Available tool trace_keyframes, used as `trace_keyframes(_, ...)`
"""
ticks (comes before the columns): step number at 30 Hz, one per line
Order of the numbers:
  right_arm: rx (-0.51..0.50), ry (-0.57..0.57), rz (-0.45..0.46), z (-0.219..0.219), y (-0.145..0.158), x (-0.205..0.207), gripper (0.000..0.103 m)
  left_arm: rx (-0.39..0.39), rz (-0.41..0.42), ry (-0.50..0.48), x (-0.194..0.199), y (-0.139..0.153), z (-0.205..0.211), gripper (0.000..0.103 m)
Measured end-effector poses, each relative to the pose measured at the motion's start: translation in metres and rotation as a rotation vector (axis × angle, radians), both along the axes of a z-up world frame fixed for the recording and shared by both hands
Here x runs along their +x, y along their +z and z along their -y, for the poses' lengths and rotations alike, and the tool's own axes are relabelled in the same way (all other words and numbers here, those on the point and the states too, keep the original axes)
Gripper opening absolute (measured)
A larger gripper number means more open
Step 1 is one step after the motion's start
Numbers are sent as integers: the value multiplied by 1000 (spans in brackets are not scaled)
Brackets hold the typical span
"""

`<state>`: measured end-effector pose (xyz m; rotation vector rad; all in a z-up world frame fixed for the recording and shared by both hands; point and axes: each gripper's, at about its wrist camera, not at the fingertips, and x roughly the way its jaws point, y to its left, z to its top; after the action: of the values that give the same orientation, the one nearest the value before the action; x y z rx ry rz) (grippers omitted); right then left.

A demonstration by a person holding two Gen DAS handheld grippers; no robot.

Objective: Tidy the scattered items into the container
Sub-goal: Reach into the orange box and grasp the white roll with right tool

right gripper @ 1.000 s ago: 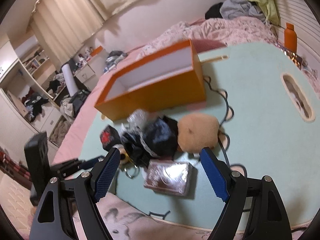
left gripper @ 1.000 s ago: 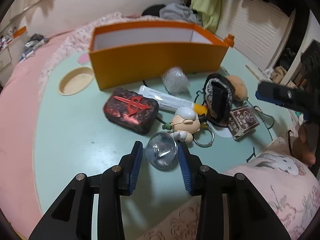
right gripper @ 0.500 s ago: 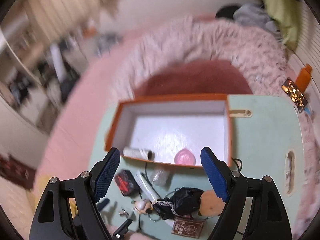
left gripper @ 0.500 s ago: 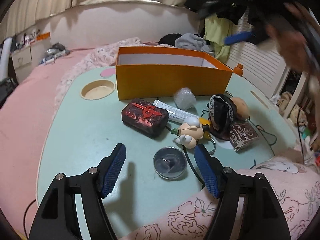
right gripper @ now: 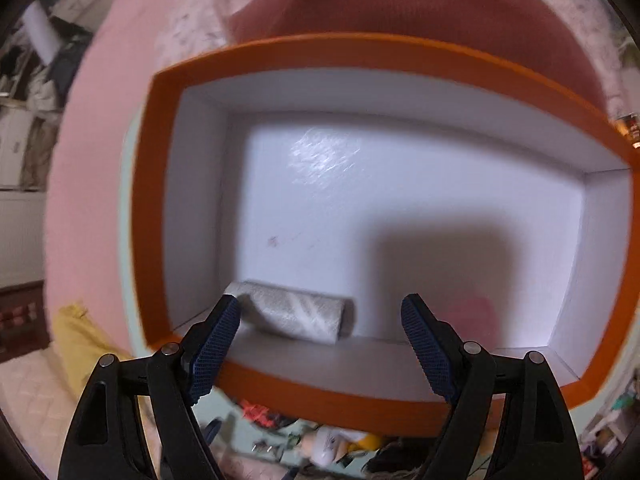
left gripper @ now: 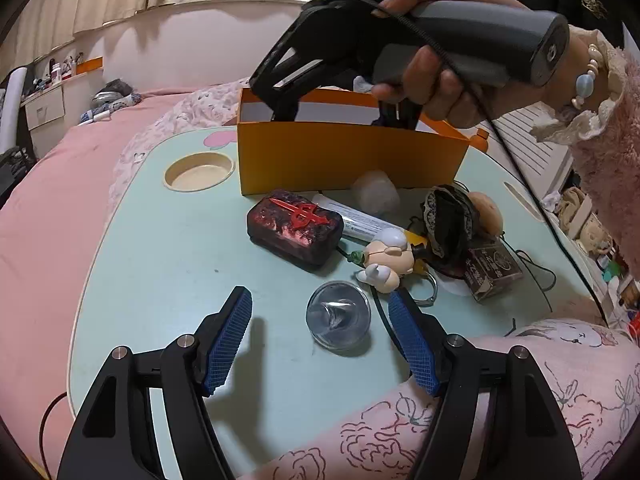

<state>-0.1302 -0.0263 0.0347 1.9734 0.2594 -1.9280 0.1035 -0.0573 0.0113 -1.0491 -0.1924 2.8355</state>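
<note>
An orange box point(left gripper: 352, 160) with a white lining stands at the far side of a pale green lap table point(left gripper: 160, 264), already holding a grey roll point(right gripper: 294, 316) against its near wall and a blurred pink item point(right gripper: 476, 314) beside it. Above the box, a hand point(left gripper: 432, 92) points the right gripper point(right gripper: 320, 344) straight down into it, jaws wide apart with nothing between them; by the look of it, this is the delivery end of a trip, with the gripper free to go back for more. Most of the clutter lies just in front of the box: a dark red case point(left gripper: 294, 230), a white tube point(left gripper: 360, 220), a cartoon figure keychain point(left gripper: 384, 260), a black lace pouch point(left gripper: 448, 224), a small brown packet point(left gripper: 494, 270) and a tan puff point(left gripper: 486, 210). Nearest the camera, a clear round dome point(left gripper: 338, 320) sits on the table between the spread jaws of the left gripper point(left gripper: 320, 336), untouched by either blue pad. The next move probably calls for closing squarely on the smooth dome, which could slip, then lifting it over the box wall.
</note>
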Motion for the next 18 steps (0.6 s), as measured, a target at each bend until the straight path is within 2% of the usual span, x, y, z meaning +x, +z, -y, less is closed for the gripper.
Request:
trace_keyframes(2, 14, -6, -55, 0, 2, 2, 89, 2, 1, -1, 0, 0, 0, 71)
trace_keyframes(4, 14, -20, -83, -1, 2, 3, 89, 4, 1, -2, 0, 0, 1, 71)
trace_keyframes(18, 60, 28, -173, 2, 11, 14, 89, 0, 10, -4, 0, 0, -2, 71)
